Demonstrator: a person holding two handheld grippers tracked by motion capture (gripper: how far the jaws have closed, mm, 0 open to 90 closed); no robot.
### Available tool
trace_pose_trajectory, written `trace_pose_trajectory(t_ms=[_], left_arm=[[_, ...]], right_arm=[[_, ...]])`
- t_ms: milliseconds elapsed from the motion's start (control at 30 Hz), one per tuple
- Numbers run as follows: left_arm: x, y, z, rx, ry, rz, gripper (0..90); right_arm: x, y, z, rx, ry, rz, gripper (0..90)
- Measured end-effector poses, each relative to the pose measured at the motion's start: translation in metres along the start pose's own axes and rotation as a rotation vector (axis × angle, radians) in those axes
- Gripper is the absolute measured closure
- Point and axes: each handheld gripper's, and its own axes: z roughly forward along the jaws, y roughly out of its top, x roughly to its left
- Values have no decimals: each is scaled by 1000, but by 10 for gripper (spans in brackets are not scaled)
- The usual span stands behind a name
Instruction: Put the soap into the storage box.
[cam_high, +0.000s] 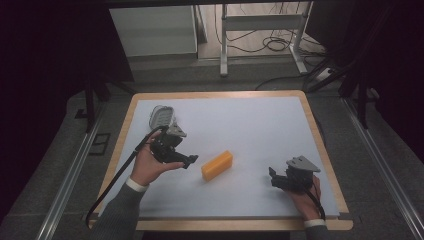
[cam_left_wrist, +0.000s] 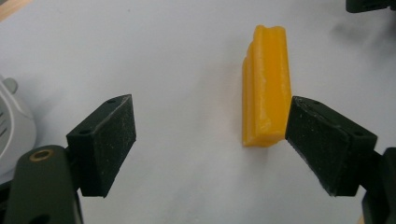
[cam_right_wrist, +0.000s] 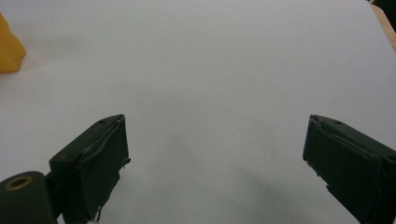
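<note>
A yellow-orange block (cam_high: 217, 165) lies on the white mat (cam_high: 240, 125), near its middle front. My left gripper (cam_high: 190, 160) is held just left of it, open, jaws pointing toward the block. In the left gripper view the block (cam_left_wrist: 266, 105) lies lengthwise ahead, its near end beside the right-hand jaw; the left gripper (cam_left_wrist: 210, 149) holds nothing. My right gripper (cam_high: 272, 176) rests open at the front right of the mat. In the right gripper view the right gripper (cam_right_wrist: 215, 163) has bare mat between its jaws, and a corner of the block (cam_right_wrist: 9, 49) shows at the far left.
A white ribbed object (cam_high: 161, 116) lies at the mat's far left, behind the left hand; its edge (cam_left_wrist: 14, 135) shows in the left gripper view. The mat sits on a wooden-edged table (cam_high: 320, 145). Cables and a metal frame (cam_high: 260, 35) lie on the floor beyond.
</note>
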Motion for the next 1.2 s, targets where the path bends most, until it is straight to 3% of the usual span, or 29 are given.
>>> trace_pose_trajectory(t_ms=[267,500,567,633,867,1200], left_arm=[[-6,4,9,14,-17,8,171],[-16,12,17,33,-17,48,170],[-17,13,20,28,-36,42,171],[-19,14,24,47,-24,54,170],[-29,20,35,77,-39,88,170],[-33,22,52,82,-59,68,171]], right_arm=[[0,0,0,0,-1,1,70],[0,0,0,0,-3,0,70],[0,0,0,0,-3,1,70],[0,0,0,-1,-3,1,70],[0,0,0,0,-3,1,70],[0,0,0,0,-3,1,70]])
